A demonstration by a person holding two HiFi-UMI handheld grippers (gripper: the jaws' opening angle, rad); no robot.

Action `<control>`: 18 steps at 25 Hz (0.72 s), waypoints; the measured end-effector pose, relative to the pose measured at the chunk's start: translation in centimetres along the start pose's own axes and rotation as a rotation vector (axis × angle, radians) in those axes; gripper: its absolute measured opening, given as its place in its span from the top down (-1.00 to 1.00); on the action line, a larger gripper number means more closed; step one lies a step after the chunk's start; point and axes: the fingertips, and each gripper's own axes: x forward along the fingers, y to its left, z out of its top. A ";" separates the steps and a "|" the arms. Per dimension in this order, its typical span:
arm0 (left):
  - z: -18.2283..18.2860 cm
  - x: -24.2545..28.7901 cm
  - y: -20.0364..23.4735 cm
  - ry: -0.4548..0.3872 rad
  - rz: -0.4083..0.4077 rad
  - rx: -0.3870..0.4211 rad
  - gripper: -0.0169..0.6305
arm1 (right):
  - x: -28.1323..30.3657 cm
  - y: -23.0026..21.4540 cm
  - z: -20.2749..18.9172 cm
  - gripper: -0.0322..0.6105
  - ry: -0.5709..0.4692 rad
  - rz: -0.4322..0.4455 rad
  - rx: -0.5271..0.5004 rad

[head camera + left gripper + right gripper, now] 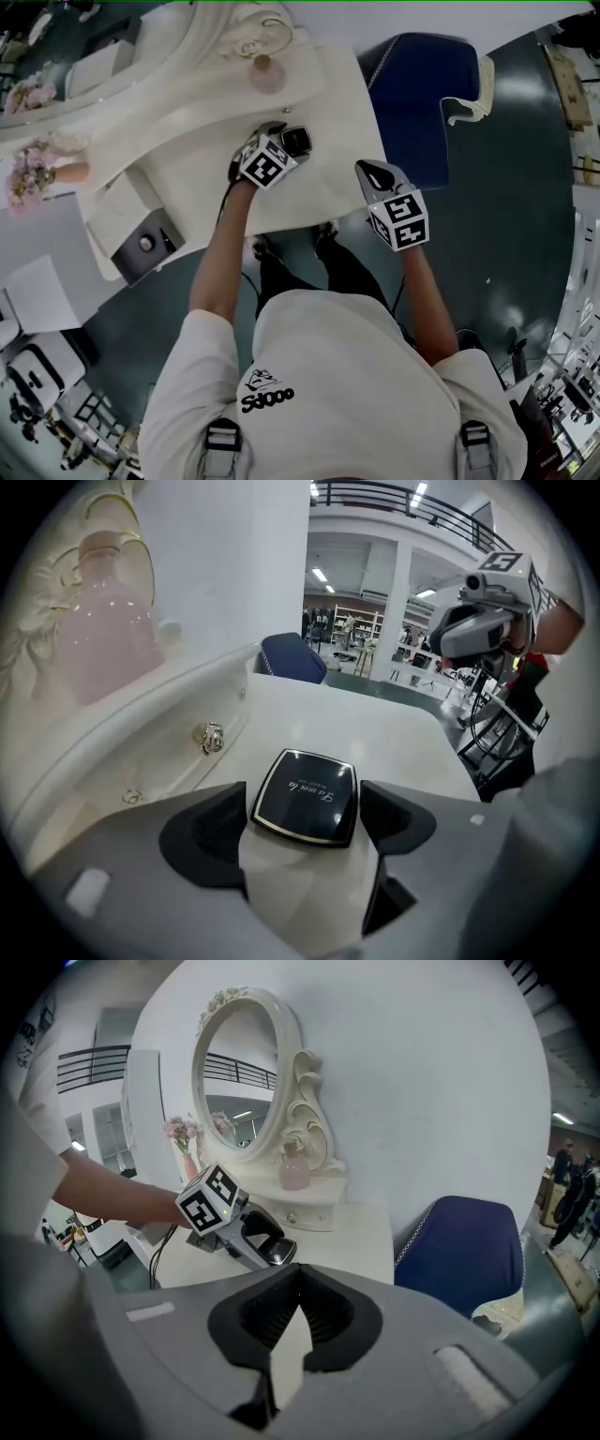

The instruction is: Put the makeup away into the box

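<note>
The black makeup compact [306, 797] lies flat on the tabletop [394, 731], between the sides of the wide-open left claw [305, 789], not squeezed yet, I think. Pinch both edges evenly, then lift slowly. The right claw [298, 1288] is closed, empty.

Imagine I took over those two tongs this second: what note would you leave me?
Left tongs: open, jaws either side of the black compact, not pressing it.
Right tongs: shut, empty, held beside the dressing table, near the blue chair.
Things: the compact lies flat on the table; a pink bottle stands below the mirror. I can't pick out the box.
Done: nothing stowed yet.
Left: probably close on the compact, lift it, find the box.
</note>
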 end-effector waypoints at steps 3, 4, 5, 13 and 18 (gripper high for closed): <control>-0.3 -0.1 -0.1 0.006 -0.013 -0.003 -0.17 | -0.1 0.5 -0.2 0.89 0.007 -0.004 0.003; -0.3 -0.2 -0.3 0.011 -0.015 0.006 -0.16 | -0.1 0.7 -0.2 0.89 0.007 -0.005 0.003; -0.4 -0.4 -0.4 0.014 -0.014 0.015 -0.15 | -0.2 0.9 -0.2 0.89 0.006 -0.006 0.002; -0.6 -5.1 -1.3 -0.057 0.041 -0.031 -0.09 | 0.3 4.0 1.8 0.89 -0.021 0.018 -0.029; -1.4 -10.7 -1.2 -0.120 0.117 -0.060 -0.09 | 1.2 7.6 4.1 0.89 -0.052 0.064 -0.075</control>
